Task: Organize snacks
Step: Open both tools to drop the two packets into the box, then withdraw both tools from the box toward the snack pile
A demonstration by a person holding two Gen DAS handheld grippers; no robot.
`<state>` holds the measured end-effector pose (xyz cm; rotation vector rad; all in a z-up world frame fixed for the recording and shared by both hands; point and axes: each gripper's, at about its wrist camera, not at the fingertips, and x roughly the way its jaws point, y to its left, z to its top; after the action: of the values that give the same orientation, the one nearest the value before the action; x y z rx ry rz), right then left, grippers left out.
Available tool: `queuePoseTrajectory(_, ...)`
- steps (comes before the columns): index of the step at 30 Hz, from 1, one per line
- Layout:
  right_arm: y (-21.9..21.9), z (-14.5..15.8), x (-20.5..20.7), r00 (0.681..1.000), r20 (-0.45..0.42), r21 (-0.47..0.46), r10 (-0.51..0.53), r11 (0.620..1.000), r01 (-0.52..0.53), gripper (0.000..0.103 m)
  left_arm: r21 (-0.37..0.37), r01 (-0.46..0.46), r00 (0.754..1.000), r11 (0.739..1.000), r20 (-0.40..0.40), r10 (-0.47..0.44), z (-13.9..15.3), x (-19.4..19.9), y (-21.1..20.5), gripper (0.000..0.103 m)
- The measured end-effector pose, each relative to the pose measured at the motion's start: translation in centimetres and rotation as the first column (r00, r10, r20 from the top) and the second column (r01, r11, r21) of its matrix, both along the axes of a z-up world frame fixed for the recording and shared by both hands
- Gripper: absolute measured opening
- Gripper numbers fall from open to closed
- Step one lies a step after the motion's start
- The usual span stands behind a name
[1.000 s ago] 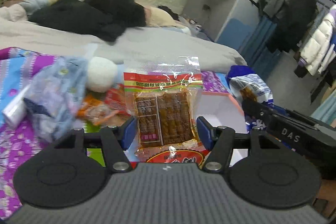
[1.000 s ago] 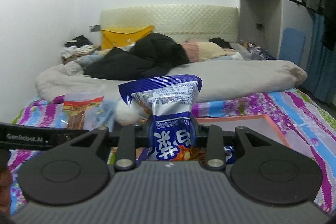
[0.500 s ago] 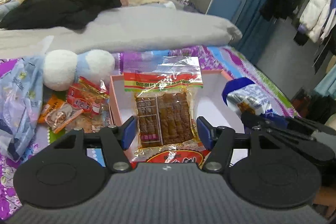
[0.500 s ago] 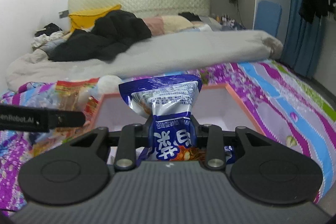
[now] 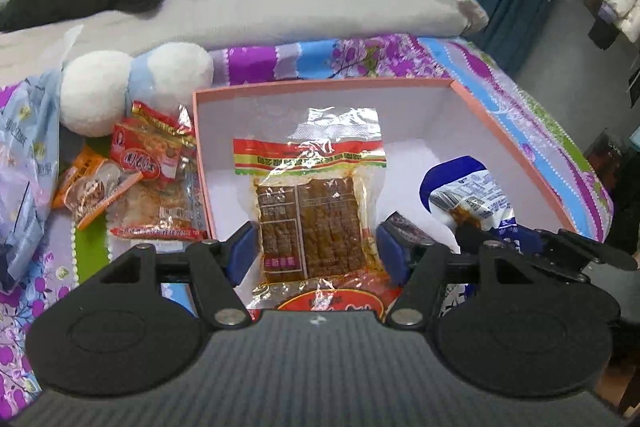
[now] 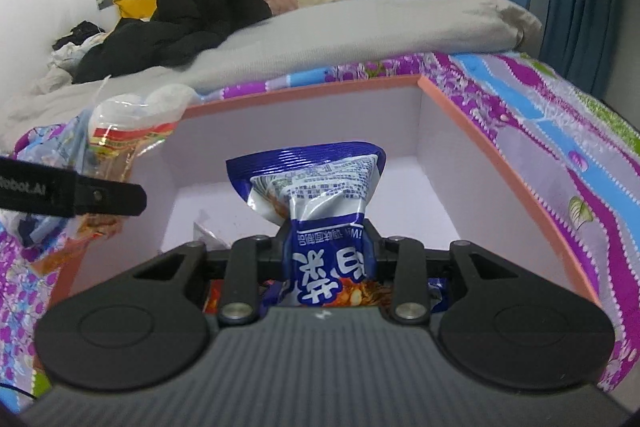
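Bed with purple flowered sheet point(image 5: 384, 55) carries everything; left gripper point(image 5: 316, 251) jaws clamped on clear packet of brown strips point(image 5: 312, 211), held over pink-rimmed box point(image 5: 320, 85); right gripper point(image 6: 326, 251) jaws clamped on blue bag point(image 6: 316, 195) inside same box; loose snack packets point(image 5: 148, 167) just left of box; white plush point(image 5: 136, 83) behind; grey duvet point(image 5: 320, 7) beyond

I count one pink box point(image 5: 516, 151), one snack packet in each of my two claws, and three more packets point(image 5: 140, 187) lying beside the box
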<state>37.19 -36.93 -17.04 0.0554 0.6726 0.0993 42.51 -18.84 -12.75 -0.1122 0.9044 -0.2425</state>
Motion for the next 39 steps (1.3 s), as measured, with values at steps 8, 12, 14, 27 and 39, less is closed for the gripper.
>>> queuePoseTrajectory(8, -1.0, 0.3, -0.5, 1.0, 0.014, 0.03, -0.01, 1.0, 0.009, 0.063, -0.017, -0.016, 1.0, 1.0, 0.009, 0.017, 0.7, -0.6, 0.5, 0.084)
queuePoseTrajectory(12, -1.0, 2.0, -1.3, 0.998, 0.055, 0.037, -0.01, 0.999, 0.008, 0.063, -0.006, -0.003, 0.998, 1.0, 0.068, 0.003, 3.0, -1.8, 0.7, 0.084)
queuePoseTrajectory(14, -0.8, 3.2, -1.9, 0.996, 0.086, 0.036, -0.011, 0.999, 0.008, 0.063, -0.011, 0.003, 0.995, 1.0, 0.103, -0.002, 4.3, -2.7, 1.0, 0.084)
queuePoseTrajectory(27, 3.2, 9.3, -8.0, 0.968, 0.249, 0.052, 0.01, 0.998, -0.024, 0.063, -0.056, -0.001, 0.962, 0.998, 0.272, 0.017, 10.7, -10.8, 6.5, 0.084)
queuePoseTrajectory(39, 9.2, 7.1, -15.7, 0.967, 0.243, 0.095, 0.07, 0.991, -0.096, 0.063, 0.115, -0.037, 0.93, 0.993, 0.368, -0.008, 9.7, -19.5, 10.1, 0.084)
